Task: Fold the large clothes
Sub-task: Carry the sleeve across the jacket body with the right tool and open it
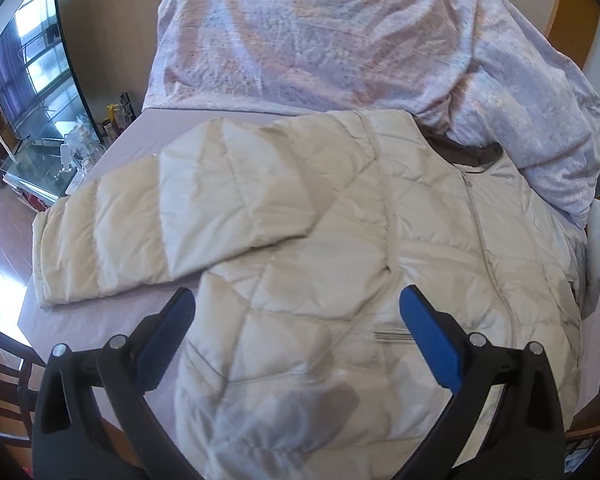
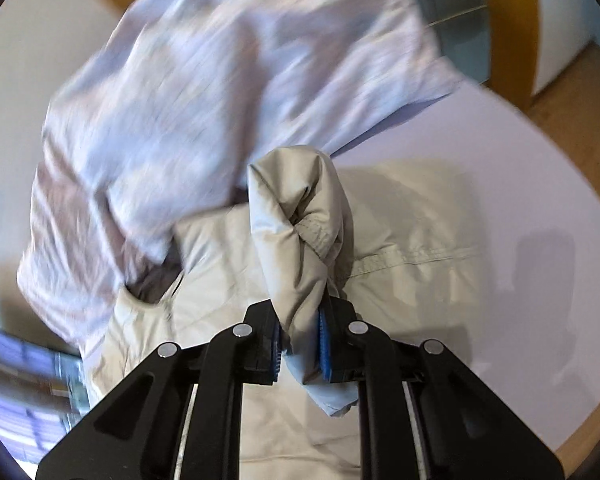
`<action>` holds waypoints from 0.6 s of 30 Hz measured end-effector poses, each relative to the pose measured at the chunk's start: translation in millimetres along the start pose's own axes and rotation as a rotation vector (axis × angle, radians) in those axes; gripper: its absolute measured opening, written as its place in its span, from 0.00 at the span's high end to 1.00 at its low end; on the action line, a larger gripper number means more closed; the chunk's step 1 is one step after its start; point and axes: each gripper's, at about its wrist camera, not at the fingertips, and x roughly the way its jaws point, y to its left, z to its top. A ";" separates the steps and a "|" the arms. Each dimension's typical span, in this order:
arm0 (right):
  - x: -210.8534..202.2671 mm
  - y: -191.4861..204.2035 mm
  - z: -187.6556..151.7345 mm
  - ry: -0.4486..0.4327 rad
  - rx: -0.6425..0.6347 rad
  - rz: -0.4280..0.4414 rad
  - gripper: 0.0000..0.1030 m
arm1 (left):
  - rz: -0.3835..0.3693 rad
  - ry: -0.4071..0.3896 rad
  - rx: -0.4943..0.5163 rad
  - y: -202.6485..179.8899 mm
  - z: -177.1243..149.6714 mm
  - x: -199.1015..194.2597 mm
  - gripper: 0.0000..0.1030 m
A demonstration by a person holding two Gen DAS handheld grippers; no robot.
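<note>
A cream quilted puffer jacket (image 1: 340, 240) lies front up on the bed, with a zip down its middle and a dark collar at the far end. Its left sleeve (image 1: 172, 216) lies across to the left. My left gripper (image 1: 296, 304) is open and empty, hovering over the jacket's lower body. In the right wrist view my right gripper (image 2: 300, 332) is shut on the jacket's other sleeve (image 2: 300, 232) and holds the bunched fabric up above the jacket body (image 2: 400, 248).
A crumpled pale lilac duvet (image 1: 320, 40) lies at the far end of the bed and over the collar side (image 2: 204, 92). The bed sheet (image 2: 520, 152) shows to the right. A TV (image 1: 32, 64) and glass stand with small items are at the left.
</note>
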 end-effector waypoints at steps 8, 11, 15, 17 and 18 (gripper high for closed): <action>69.8 102.7 -62.8 0.185 -0.136 0.052 0.86 | 0.019 0.002 -0.034 31.3 2.1 4.1 0.02; 88.6 132.3 -77.4 0.227 -0.185 0.060 0.86 | 0.030 -0.002 -0.048 40.6 2.9 3.8 0.02; 110.2 170.8 -94.1 0.255 -0.241 0.045 0.86 | 0.048 -0.011 -0.070 54.7 3.2 0.6 0.02; 116.8 184.5 -99.3 0.260 -0.258 0.041 0.86 | 0.055 -0.013 -0.085 62.0 2.3 -0.7 0.02; 119.8 189.4 -100.2 0.263 -0.259 0.040 0.86 | 0.058 -0.013 -0.090 64.4 1.8 -1.0 0.02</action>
